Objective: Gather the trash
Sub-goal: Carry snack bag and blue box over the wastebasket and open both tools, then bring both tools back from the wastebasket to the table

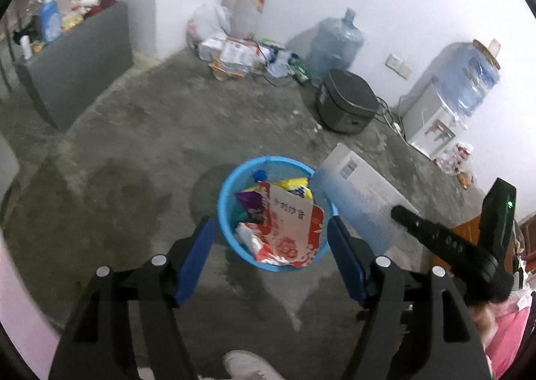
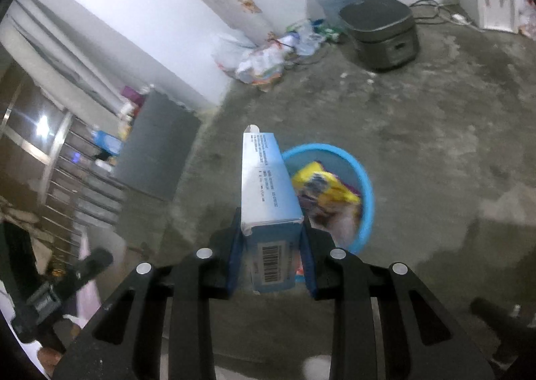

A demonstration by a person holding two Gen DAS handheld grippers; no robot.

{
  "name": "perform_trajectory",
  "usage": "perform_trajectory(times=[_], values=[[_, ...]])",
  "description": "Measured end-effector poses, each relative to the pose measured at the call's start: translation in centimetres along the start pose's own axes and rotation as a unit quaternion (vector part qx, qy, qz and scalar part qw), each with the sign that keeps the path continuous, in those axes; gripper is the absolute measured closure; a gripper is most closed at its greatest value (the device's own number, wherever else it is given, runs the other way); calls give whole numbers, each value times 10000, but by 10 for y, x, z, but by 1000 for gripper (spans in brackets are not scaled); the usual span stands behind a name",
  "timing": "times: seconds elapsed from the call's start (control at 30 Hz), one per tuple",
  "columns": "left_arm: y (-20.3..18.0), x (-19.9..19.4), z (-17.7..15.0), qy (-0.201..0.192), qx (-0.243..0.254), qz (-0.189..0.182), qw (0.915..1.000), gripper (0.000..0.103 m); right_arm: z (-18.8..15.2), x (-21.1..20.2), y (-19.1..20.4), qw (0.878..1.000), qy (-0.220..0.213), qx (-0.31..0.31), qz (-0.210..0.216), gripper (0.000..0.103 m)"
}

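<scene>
- The left gripper hangs over the bin with its blue pads spread wide and nothing between them. The red-and-white wrapper lies loose in the bin under the gap, touched by neither pad.
- The right gripper is clamped on the near end of a blue-and-white carton. Both pads press its sides just behind the barcode, and its far end juts out ahead.
- The blue bin stands on the concrete floor, already crowded with packets: a yellow bag, a purple one and the wrapper on top.
- From the left wrist the carton sits at the bin's right rim; from the right wrist it covers the rim's left side. Motion blur makes it hard to say whether its far end is yet over the mouth.
- My reading of the step: the left side looks finished here, and the carton is next to go in.
- The next move calls for carrying the carton over the opening, tipping its far end down, then letting the pads part. It is long and the bin is full, so it may perch on the heap or tip over the rim if dropped flat.
- Farther off, a dark cooker and a pile of litter lie by the white wall, which I take to be work still to do.
</scene>
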State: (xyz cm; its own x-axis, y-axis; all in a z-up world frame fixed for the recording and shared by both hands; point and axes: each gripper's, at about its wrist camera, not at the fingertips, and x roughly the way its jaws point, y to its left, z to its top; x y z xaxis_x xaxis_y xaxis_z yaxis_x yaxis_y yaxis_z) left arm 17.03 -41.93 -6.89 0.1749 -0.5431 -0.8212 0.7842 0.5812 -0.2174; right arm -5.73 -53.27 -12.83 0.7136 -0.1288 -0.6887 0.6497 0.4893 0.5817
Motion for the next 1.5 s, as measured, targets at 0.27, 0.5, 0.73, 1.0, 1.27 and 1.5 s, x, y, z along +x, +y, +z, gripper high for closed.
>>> perform_trajectory(times=[0.27, 0.5, 0.73, 1.0, 1.27, 1.5], values=[[30, -79, -21, -335, -149, 337, 9988, 33, 7, 50, 31, 9980, 377, -391, 315, 72], [55, -142, -56, -619, -350, 514, 9961, 27, -16, 96, 8, 9914, 986, -326, -795, 46], [86, -209, -95, -964, -515, 962, 9893, 25, -35, 36, 27, 9948, 503, -586, -668, 44], [140, -305, -169, -1517, -1266, 1892, 9619, 24, -65, -10, 126, 9810, 597, -1752, 586, 44], [181, -360, -265, -1657, -2236, 2228, 9343, 24, -158, -32, 236, 9151, 1643, -3103, 1981, 44], [177, -365, -327, -1645, -2540, 1727, 9373, 24, -241, -37, 295, 8583, 2354, -3953, 2272, 44]])
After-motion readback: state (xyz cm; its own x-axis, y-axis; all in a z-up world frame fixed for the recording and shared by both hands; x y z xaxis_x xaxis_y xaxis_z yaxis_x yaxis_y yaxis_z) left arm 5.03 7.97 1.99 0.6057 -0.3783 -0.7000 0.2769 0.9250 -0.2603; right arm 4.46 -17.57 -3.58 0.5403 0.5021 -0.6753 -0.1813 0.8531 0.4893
